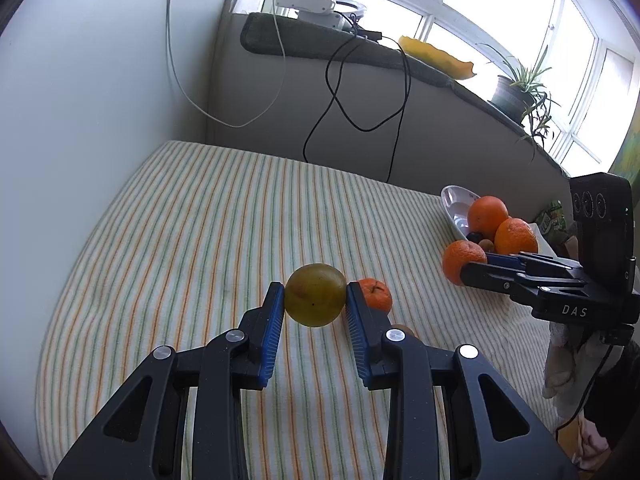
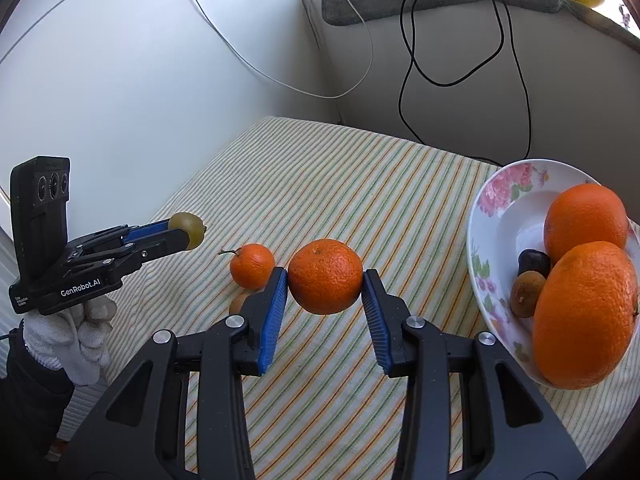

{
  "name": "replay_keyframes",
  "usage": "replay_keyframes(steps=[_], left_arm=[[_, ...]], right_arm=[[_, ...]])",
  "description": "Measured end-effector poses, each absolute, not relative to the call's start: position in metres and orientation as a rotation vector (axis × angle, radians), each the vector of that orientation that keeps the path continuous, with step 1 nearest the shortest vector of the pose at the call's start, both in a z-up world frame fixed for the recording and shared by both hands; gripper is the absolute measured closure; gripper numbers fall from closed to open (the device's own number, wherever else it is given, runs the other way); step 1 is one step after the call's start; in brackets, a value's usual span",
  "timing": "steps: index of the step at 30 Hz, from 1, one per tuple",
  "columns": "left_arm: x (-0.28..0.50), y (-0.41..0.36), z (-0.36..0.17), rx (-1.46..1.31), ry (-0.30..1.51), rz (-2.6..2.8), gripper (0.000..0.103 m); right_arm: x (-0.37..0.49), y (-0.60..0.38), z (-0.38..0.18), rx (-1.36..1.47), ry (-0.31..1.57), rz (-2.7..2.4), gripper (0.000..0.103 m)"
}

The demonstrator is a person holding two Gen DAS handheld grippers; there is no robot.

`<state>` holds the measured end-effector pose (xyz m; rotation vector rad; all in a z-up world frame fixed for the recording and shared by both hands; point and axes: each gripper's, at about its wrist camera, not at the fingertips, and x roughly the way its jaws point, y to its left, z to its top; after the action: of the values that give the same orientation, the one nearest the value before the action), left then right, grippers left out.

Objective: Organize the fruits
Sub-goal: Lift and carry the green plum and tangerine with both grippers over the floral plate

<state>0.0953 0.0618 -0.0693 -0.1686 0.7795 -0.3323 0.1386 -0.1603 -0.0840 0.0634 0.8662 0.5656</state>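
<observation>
While the left gripper point(image 1: 315, 296) pinches a green fruit point(image 1: 315, 300) at frame centre in the left wrist view, its right finger hides part of a small tangerine point(image 1: 376, 294) and most of a brownish fruit behind; striped tabletop point(image 1: 180, 220) lies bare at upper left; in the right wrist view, the right gripper point(image 2: 325, 280) clamps an orange point(image 2: 325, 276) at centre; the floral plate point(image 2: 492, 216) is cut by the right edge, holding two large oranges point(image 2: 584, 312) and two small dark fruits.

A striped cloth point(image 1: 200, 216) covers the table. On the window ledge point(image 1: 280, 42) sit a white device point(image 1: 306, 2) and a potted plant point(image 1: 520, 92); black cables point(image 1: 340, 96) and a white cable point(image 1: 276, 64) hang down.
</observation>
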Motion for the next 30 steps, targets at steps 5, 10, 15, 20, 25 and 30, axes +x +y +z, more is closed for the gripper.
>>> replay_keyframes(steps=[5,10,15,20,25,30], left_arm=[[0.095,0.053,-0.065,-0.159,0.769,-0.35,0.073],[0.097,0.041,-0.059,-0.147,0.756,-0.373,0.073],[0.099,0.028,-0.053,-0.131,0.746,-0.398,0.073],[0.102,0.01,-0.048,-0.114,0.739,-0.426,0.073],[0.106,-0.007,-0.045,-0.105,0.733,-0.454,0.073],[0.111,-0.025,-0.046,-0.096,0.735,-0.485,0.073]], right_arm=[[0.13,-0.167,-0.075,0.065,0.84,0.563,0.063],[0.12,-0.18,-0.064,0.075,0.81,0.555,0.063],[0.114,-0.194,-0.054,0.085,0.786,0.541,0.063],[0.107,-0.211,-0.045,0.101,0.763,0.52,0.063],[0.103,-0.227,-0.036,0.113,0.739,0.491,0.063],[0.101,-0.247,-0.03,0.122,0.723,0.45,0.063]])
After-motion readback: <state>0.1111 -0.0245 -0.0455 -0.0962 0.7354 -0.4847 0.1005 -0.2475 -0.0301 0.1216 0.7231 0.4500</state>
